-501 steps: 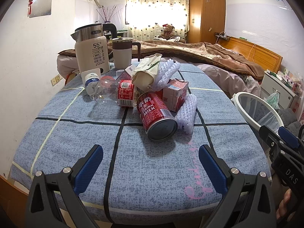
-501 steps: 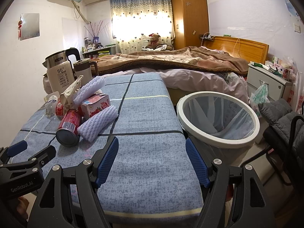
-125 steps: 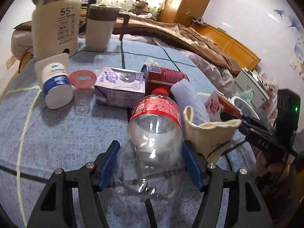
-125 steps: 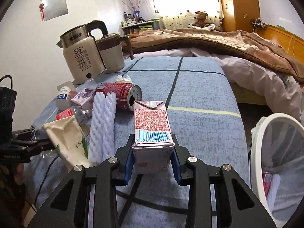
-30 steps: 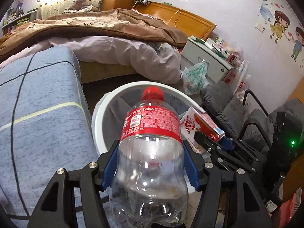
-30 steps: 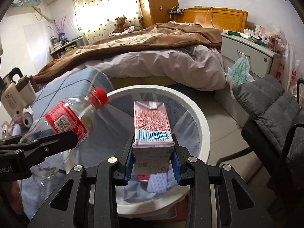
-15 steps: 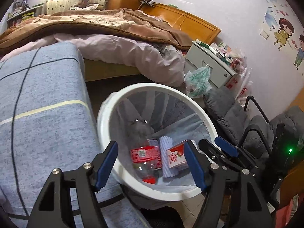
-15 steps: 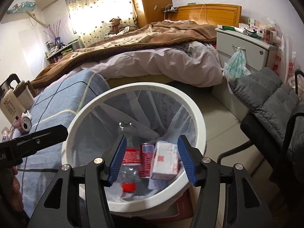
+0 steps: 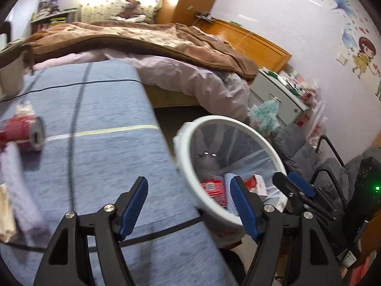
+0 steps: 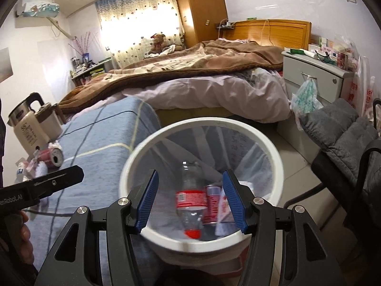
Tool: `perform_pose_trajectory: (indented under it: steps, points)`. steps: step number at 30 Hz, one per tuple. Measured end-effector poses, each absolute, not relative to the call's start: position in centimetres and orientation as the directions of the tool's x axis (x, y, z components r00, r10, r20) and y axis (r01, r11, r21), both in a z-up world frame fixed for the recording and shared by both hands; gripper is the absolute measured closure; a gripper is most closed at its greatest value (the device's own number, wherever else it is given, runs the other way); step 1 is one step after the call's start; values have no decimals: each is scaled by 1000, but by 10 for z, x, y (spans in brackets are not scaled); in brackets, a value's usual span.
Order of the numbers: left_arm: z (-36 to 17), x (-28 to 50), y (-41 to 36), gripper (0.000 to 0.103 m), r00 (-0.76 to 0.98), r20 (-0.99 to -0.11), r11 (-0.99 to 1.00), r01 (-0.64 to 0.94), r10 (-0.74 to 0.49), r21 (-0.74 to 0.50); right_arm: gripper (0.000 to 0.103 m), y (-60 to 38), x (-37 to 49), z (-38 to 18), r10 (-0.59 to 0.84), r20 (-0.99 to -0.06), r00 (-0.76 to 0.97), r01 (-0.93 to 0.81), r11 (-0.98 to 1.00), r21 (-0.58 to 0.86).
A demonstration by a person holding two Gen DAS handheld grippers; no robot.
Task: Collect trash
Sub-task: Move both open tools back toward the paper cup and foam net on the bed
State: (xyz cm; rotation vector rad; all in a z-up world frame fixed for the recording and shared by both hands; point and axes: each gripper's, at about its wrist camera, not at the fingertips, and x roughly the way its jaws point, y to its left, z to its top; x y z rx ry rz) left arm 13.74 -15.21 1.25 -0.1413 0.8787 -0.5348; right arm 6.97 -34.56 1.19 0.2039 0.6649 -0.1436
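The trash bin (image 10: 276,157), white-rimmed and lined with a clear bag, is standing on the floor just beside the desk (image 9: 107,109), and it is already holding part of the trash: a clear plastic bottle (image 10: 191,202) with a red label and red cap, a red can (image 10: 212,205), a carton (image 9: 258,186) and a pale foam sleeve (image 9: 228,178). More is waiting on the blue desk cloth: a second red can (image 9: 22,133) lying on its side, a crumpled tissue (image 9: 23,108) behind it, and another foam sleeve (image 9: 21,197) with a beige wrapper (image 9: 6,217) beside it at the near left, so the task appears to be roughly half done. The kettle (image 10: 26,128) at the far end of the desk probably is not trash. The left hand-held gripper (image 9: 189,201) is hanging over the desk edge with its jaws apart and nothing between them; the right hand-held gripper (image 10: 189,201) is hanging over the bin, likewise apart and empty. Compared with a second earlier, the bottle is no longer sitting clamped in the left gripper, nor the carton in the right; both are now lying in the bin, and the left view is now taking in the desk again.
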Motion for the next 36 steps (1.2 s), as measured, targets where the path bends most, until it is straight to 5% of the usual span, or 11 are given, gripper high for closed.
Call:
perform_pose_trajectory:
  steps: [25,36]
  points:
    - [6,93,19,26,697,-679,965,67,-228,-254,46,-210,83,12,146,-609,779,-77,987,138]
    - [-21,104,54,26,658,-724,958,-15,-207,-287,46,-160,100,4,193,-629,753,-167,981,101]
